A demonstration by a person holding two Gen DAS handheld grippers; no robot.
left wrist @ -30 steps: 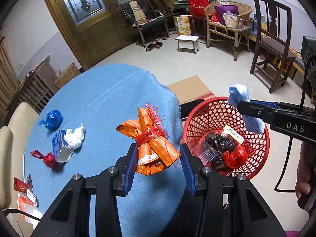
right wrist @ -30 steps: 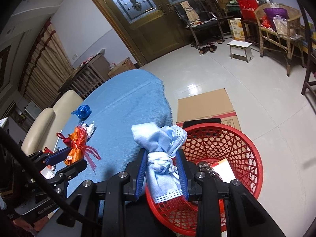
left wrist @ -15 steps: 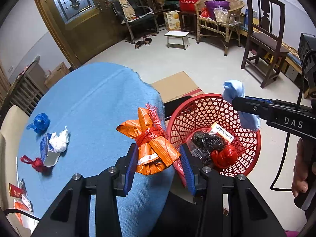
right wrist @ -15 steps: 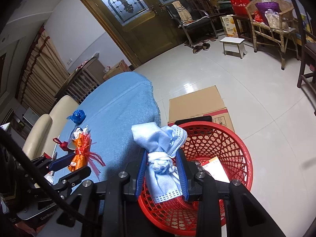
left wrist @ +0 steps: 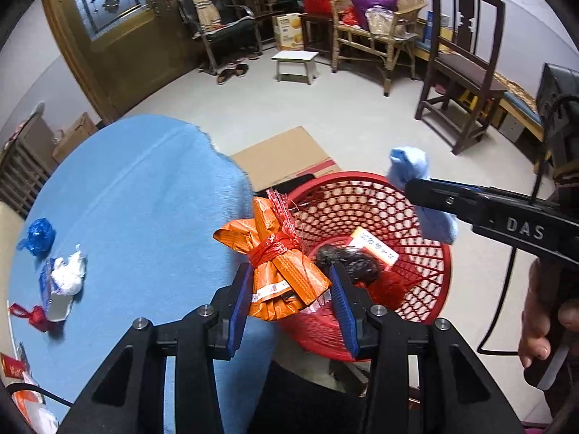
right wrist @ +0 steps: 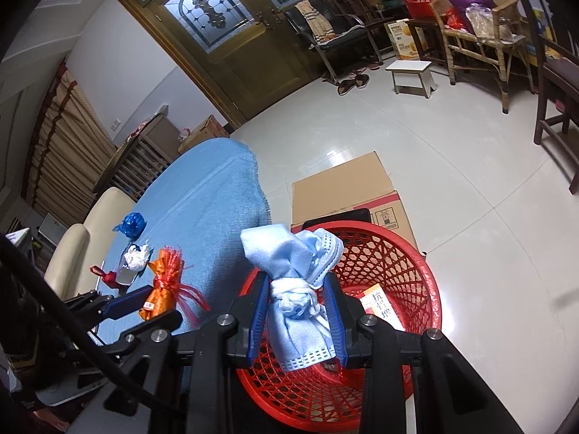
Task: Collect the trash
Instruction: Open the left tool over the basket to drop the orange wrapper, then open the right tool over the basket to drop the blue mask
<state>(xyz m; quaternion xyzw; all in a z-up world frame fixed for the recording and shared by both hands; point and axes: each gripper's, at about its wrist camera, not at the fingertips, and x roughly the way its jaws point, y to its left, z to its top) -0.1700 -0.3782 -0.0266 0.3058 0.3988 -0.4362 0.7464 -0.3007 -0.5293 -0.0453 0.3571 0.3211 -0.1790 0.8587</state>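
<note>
My left gripper (left wrist: 289, 289) is shut on an orange wrapper bundle (left wrist: 278, 264) tied with red ribbon, held at the near left rim of the red mesh basket (left wrist: 427, 271). The bundle also shows in the right wrist view (right wrist: 161, 294). My right gripper (right wrist: 296, 302) is shut on a knotted light-blue face mask (right wrist: 295, 282), held above the red basket (right wrist: 405, 271); the mask also shows in the left wrist view (left wrist: 410, 170). The basket holds a dark bag (left wrist: 349, 258) and a white paper slip (left wrist: 374, 246).
On the blue tablecloth (left wrist: 137, 209) lie a blue crumpled wrapper (left wrist: 38, 233), a white tissue on a small carton (left wrist: 65, 275) and a red wrapper (left wrist: 32, 316). A flat cardboard box (right wrist: 347, 191) lies on the floor behind the basket. Chairs stand further back.
My left gripper has carried the orange bundle rightward from over the table to the basket's rim. The right gripper has stayed over the basket with the mask.
</note>
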